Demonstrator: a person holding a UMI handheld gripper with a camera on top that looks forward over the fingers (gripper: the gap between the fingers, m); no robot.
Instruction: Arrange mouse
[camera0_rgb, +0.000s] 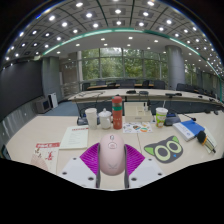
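On the tabletop (30, 135), the hand-held gripper (111, 158) pinches the pink mouse (111, 153) between both fingers, the mouse's long axis running straight away along them. Just right lies an owl-printed mat (166, 150) (likely where it belongs). Farther off stand a red bottle (117, 112) and paper cups (92, 117), contents unseen.

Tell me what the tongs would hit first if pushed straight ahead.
The tongs hold a pink mouse between their pads. Straight beyond it, the first obstacle is probably the red-capped bottle, though depth is unclear.
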